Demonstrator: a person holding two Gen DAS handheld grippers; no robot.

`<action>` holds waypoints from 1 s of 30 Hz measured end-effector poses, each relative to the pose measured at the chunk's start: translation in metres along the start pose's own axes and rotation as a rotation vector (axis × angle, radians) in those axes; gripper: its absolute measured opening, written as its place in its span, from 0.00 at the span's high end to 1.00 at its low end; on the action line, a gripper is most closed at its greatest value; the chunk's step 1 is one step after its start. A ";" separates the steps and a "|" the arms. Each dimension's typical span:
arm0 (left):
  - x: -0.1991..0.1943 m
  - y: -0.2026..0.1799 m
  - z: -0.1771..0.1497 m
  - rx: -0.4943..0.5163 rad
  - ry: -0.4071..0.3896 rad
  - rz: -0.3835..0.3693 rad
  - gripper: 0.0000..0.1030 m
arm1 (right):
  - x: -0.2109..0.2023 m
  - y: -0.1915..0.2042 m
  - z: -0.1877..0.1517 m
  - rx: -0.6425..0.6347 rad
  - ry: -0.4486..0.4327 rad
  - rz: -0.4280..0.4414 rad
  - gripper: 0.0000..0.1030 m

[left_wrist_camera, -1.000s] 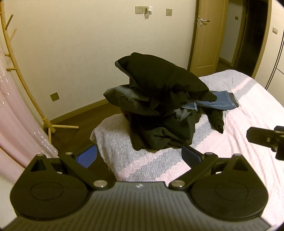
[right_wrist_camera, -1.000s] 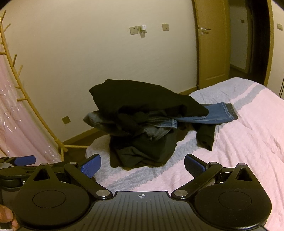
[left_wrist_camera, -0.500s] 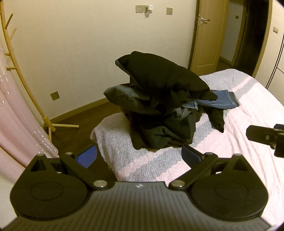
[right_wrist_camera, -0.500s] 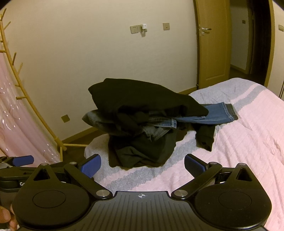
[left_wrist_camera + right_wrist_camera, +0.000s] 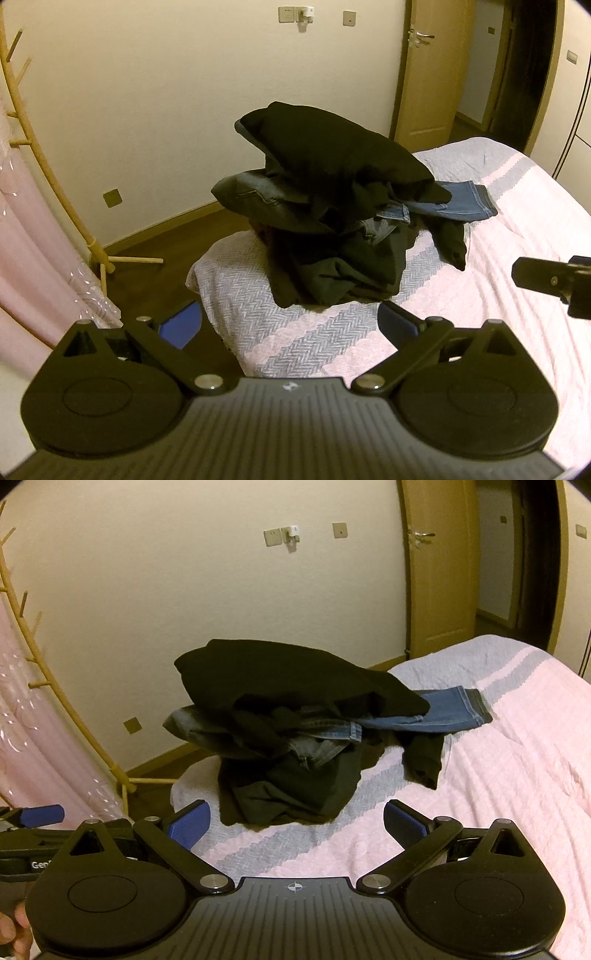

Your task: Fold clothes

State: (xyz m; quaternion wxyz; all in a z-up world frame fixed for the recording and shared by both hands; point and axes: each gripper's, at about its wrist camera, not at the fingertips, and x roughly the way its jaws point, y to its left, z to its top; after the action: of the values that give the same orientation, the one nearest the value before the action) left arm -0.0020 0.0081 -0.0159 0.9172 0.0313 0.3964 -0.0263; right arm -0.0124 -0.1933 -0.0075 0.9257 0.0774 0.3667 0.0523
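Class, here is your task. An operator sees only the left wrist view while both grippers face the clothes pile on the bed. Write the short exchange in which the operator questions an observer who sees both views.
Operator: Only a black part shows at my right edge. Is the right gripper open?
Observer: Yes. Its blue pads stand wide apart with nothing between them, and they are short of the clothes pile.
Operator: Is any of the person in view?
Observer: Yes. Fingers of a hand show at the lower left corner of the right wrist view.
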 end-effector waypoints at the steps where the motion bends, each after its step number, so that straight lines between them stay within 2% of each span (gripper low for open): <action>1: 0.000 -0.001 0.000 0.001 0.000 0.001 0.03 | 0.001 -0.002 -0.001 0.002 0.002 -0.001 0.01; 8: -0.001 -0.004 0.001 0.003 -0.001 0.004 0.03 | 0.003 -0.008 -0.002 0.008 0.004 -0.004 0.01; 13: -0.002 -0.007 0.002 0.024 -0.019 0.003 0.03 | 0.000 -0.008 -0.004 -0.053 -0.061 -0.034 0.01; 18: -0.001 -0.005 0.007 0.076 -0.057 0.037 0.03 | -0.004 -0.008 -0.006 -0.114 -0.127 -0.065 0.01; 20: 0.001 -0.002 0.011 0.112 -0.084 0.038 0.03 | -0.006 -0.001 -0.008 -0.181 -0.163 -0.093 0.01; 25: 0.009 0.006 0.031 0.277 -0.183 0.031 0.03 | 0.008 0.007 -0.013 -0.268 -0.237 -0.039 0.01; 30: 0.045 0.014 0.058 0.481 -0.236 0.019 0.02 | 0.044 0.024 0.001 -0.409 -0.206 0.031 0.01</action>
State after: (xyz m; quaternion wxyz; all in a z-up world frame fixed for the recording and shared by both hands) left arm 0.0720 0.0165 -0.0082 0.9233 0.2488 0.2690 -0.1147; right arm 0.0191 -0.1633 -0.0325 0.9538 -0.1011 0.2507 0.1314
